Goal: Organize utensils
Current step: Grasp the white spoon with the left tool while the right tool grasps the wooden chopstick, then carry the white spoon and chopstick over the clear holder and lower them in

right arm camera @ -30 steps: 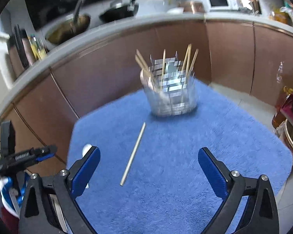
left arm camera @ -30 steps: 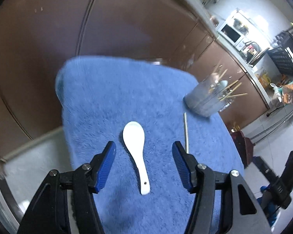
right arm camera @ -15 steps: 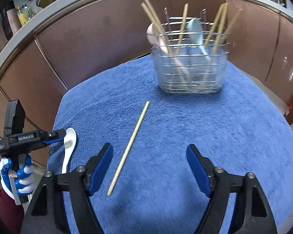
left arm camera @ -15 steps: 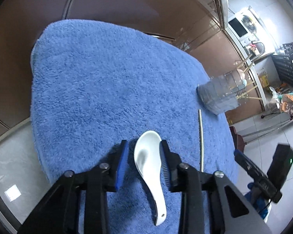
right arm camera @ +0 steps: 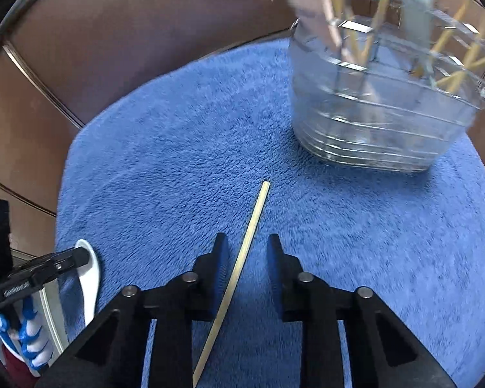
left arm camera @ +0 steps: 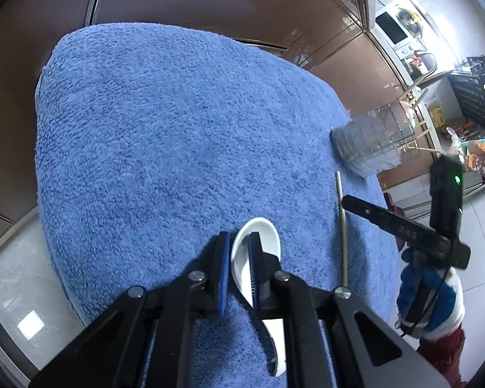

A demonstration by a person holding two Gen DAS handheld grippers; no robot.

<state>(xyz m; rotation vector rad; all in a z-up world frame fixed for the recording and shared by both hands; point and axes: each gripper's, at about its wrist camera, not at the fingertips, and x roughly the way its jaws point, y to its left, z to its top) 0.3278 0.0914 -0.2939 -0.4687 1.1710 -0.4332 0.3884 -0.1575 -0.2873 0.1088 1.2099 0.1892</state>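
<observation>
On a blue towel (left arm camera: 165, 135), both grippers are mid-pickup, well short of the wire basket (right arm camera: 384, 119) of chopsticks and spoons. The left gripper (left arm camera: 239, 268) is closing, its pads pinching one wall of the white spoon (left arm camera: 258, 258). The right gripper (right arm camera: 247, 258) is closing astride a lone chopstick (right arm camera: 242, 265), pads not yet touching. Next, likely: finish both grips, lift, carry each to the basket.
</observation>
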